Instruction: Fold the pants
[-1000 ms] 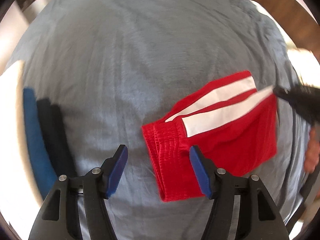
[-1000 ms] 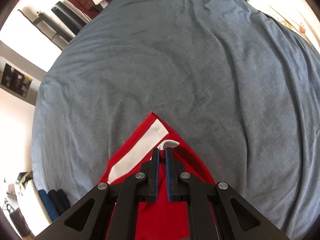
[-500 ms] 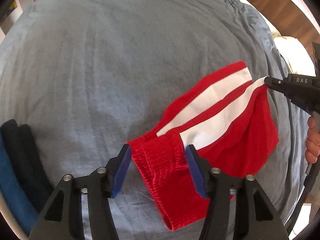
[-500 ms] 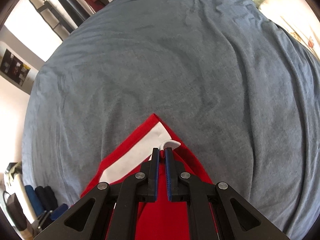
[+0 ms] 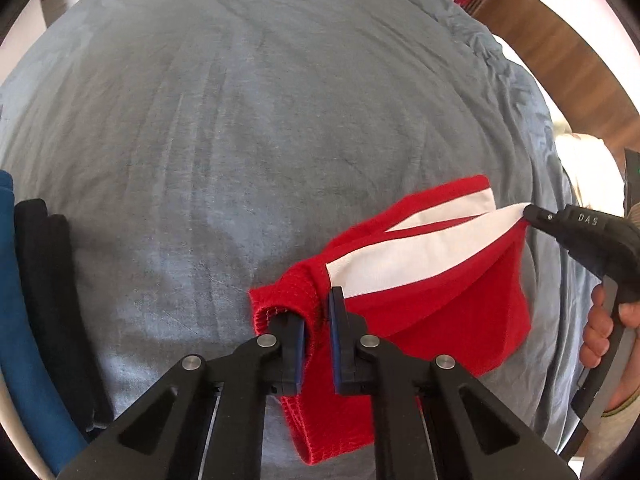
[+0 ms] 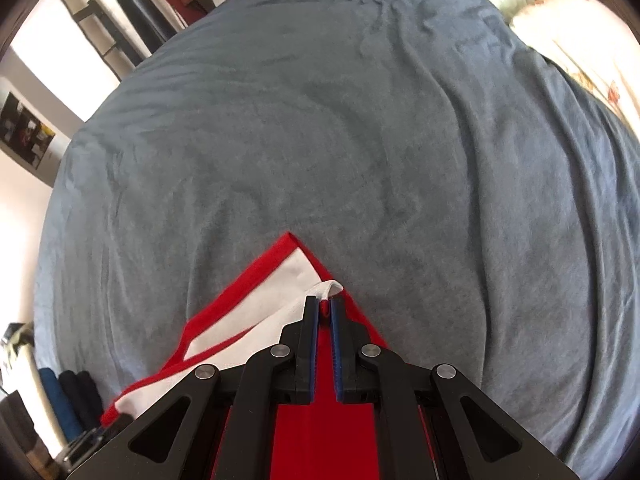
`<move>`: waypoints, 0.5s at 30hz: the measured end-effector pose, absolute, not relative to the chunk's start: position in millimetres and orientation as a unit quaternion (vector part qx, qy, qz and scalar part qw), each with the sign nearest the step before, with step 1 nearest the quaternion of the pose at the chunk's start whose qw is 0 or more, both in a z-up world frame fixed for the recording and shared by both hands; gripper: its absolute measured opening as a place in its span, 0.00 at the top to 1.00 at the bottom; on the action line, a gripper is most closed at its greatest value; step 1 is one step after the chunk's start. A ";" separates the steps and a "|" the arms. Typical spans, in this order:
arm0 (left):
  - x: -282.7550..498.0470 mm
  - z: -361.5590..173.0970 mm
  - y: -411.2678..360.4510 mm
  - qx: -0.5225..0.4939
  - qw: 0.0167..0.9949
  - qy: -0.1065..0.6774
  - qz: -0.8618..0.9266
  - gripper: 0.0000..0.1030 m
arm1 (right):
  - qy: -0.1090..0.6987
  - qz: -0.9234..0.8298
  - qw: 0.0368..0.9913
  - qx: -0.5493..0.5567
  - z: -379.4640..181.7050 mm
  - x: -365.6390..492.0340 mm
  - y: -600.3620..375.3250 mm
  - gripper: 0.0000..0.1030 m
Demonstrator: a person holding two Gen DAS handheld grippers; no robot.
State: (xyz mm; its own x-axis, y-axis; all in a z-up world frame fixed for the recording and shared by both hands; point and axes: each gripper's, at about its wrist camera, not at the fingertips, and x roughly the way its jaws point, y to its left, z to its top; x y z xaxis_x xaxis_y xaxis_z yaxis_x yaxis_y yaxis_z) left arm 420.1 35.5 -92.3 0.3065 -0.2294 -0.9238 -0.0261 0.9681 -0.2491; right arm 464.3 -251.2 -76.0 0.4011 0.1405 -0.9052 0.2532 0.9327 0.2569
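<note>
The shorts (image 5: 420, 304), red with white side stripes, lie toward the near edge of a grey-blue bedspread (image 5: 240, 140) that covers the whole work surface. The garment is doubled over, so that two white stripes (image 5: 404, 260) run side by side toward the hem.

The left gripper (image 5: 318, 332) points steeply down at the ribbed waistband (image 5: 288, 300). Its jaws have just closed and now pinch a bunched fold of the waistband between the blue pads (image 5: 334, 332); red fabric fills the narrow gap and spills out below the fingers.

The right gripper (image 6: 325, 312) is pressed together on the hem corner, with a small tab of white stripe fabric (image 6: 330, 289) sticking out past the fingertips. In the left wrist view the same gripper (image 5: 532, 216) enters from the right edge, its tip clamped on the end of the nearer white stripe, and a hand (image 5: 604, 332) grips its handle.

Between the two pinch points the upper layer is raised off the bedspread, while the lower red layer sags beneath it.

Rolled dark and blue cloths (image 5: 36, 300) lie at the left edge of the bedspread, well apart from the shorts. A pale pillow (image 6: 580, 32) rests at the far right corner in the right wrist view
</note>
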 end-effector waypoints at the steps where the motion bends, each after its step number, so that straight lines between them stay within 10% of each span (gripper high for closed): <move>1: 420.7 -95.2 36.0 -0.110 0.799 0.588 -0.061 0.89 | 0.544 -0.033 0.818 0.181 -76.3 467.1 -250.9 0.93; 15: 424.5 -114.0 47.9 -0.127 0.794 0.594 -0.034 0.87 | 0.560 -0.020 0.818 0.125 -100.3 508.3 -232.3 0.85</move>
